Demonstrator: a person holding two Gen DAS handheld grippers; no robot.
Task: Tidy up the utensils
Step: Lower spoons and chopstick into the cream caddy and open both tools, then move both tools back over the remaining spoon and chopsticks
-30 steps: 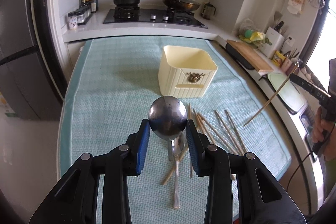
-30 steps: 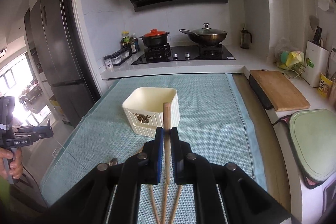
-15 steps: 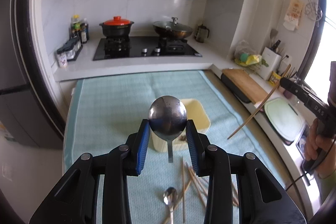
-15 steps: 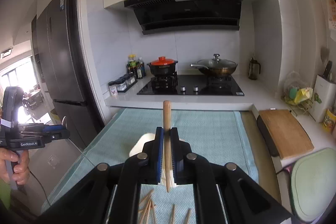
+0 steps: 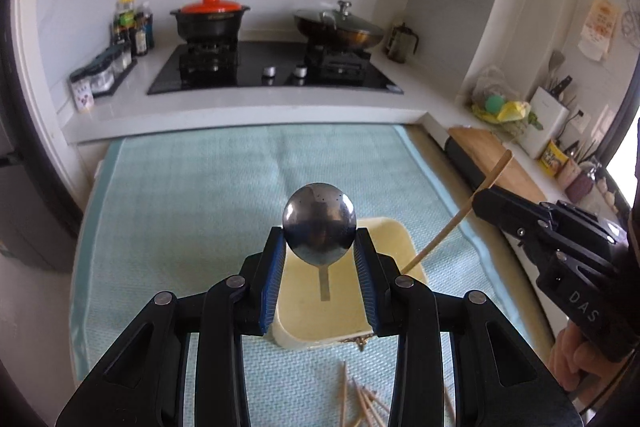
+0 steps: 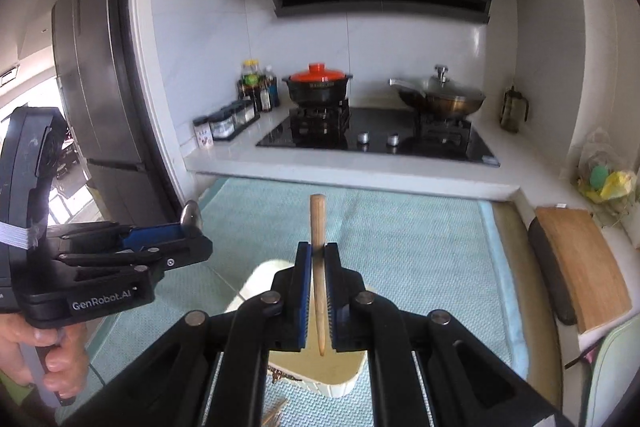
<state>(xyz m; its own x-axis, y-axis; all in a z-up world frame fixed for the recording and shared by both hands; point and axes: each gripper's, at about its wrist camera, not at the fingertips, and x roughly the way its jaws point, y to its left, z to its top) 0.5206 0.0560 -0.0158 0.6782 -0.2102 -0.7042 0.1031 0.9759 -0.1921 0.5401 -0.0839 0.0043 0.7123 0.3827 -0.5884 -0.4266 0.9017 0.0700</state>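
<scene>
My left gripper (image 5: 319, 247) is shut on a steel spoon (image 5: 319, 225), bowl up, its handle hanging over the open cream utensil box (image 5: 400, 243). My right gripper (image 6: 318, 263) is shut on a wooden chopstick (image 6: 317, 223) held upright, its lower tip over the same box (image 6: 340, 375). In the left wrist view the right gripper (image 5: 478, 199) comes in from the right with the chopstick (image 5: 452, 223) slanting down toward the box. In the right wrist view the left gripper (image 6: 192, 227) sits at the left with the spoon (image 6: 191, 213).
Several loose chopsticks (image 5: 364, 399) lie on the teal mat (image 5: 200, 195) in front of the box. A stove with a red-lidded pot (image 5: 210, 19) and a wok (image 5: 340, 27) stands behind. A cutting board (image 6: 580, 263) lies at the right.
Both grippers have risen from the mat and moved forward over the box, carrying the spoon and the chopstick. The two grippers have come closer together.
</scene>
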